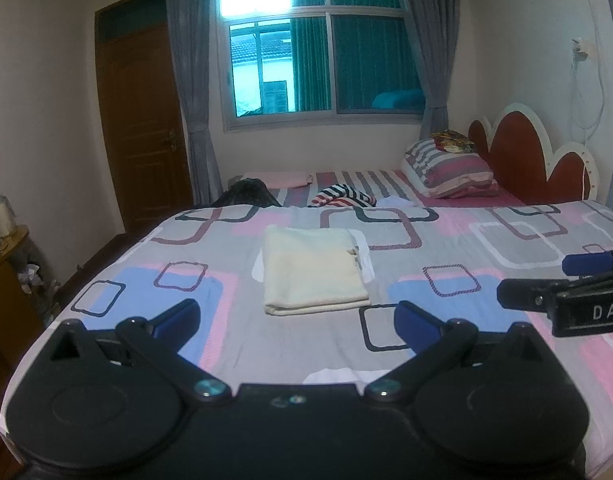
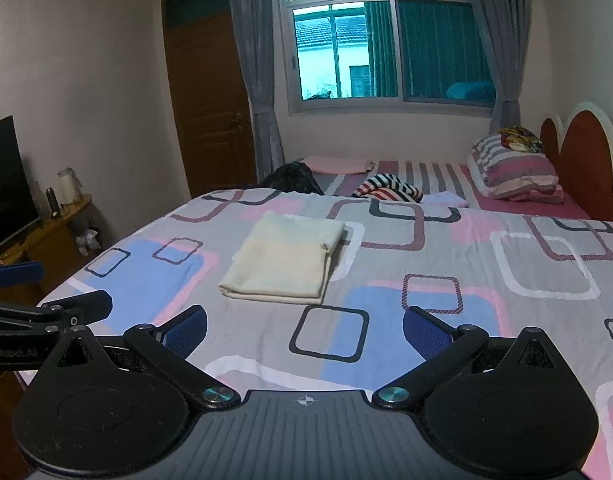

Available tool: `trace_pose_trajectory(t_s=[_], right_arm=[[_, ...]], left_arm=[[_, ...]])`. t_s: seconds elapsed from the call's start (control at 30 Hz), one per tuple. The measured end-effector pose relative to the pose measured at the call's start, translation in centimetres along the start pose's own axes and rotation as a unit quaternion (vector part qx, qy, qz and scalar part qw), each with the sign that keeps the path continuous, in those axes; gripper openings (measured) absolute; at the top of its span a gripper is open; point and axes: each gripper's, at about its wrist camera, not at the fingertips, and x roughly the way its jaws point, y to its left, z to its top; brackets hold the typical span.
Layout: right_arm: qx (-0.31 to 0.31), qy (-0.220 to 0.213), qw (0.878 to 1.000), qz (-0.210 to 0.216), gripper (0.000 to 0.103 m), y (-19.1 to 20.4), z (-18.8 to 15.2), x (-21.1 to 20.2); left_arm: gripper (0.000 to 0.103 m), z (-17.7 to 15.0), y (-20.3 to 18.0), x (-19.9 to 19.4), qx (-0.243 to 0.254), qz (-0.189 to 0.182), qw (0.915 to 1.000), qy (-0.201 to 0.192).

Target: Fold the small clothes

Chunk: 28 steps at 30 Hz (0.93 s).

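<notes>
A cream garment (image 1: pixel 312 270) lies folded into a neat rectangle on the patterned bedsheet (image 1: pixel 446 256); it also shows in the right wrist view (image 2: pixel 284 258). My left gripper (image 1: pixel 298 320) is open and empty, held above the bed just in front of the garment. My right gripper (image 2: pixel 304 330) is open and empty, also short of the garment. Each gripper shows at the edge of the other's view: the right one (image 1: pixel 546 280) and the left one (image 2: pixel 46 292).
A striped garment (image 1: pixel 344 196), a dark garment (image 1: pixel 246 194), a pink folded cloth (image 1: pixel 282 179) and a white cloth (image 1: pixel 396 201) lie on the far bed. Striped pillows (image 1: pixel 446 168) rest by the red headboard (image 1: pixel 518 156). A wooden cabinet (image 2: pixel 54 236) and TV (image 2: pixel 6 176) stand left.
</notes>
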Motion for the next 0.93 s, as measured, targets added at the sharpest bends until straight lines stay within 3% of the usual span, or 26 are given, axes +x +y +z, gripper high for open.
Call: trace_pose_trajectory(t_s=[0.93], right_arm=[[-0.006,0.005,1.0,0.016,0.103,0.4,0.3,1.0]], left_arm=[[0.103,-0.1,0.4,0.4,0.011,0.0,0.9999,-0.003]])
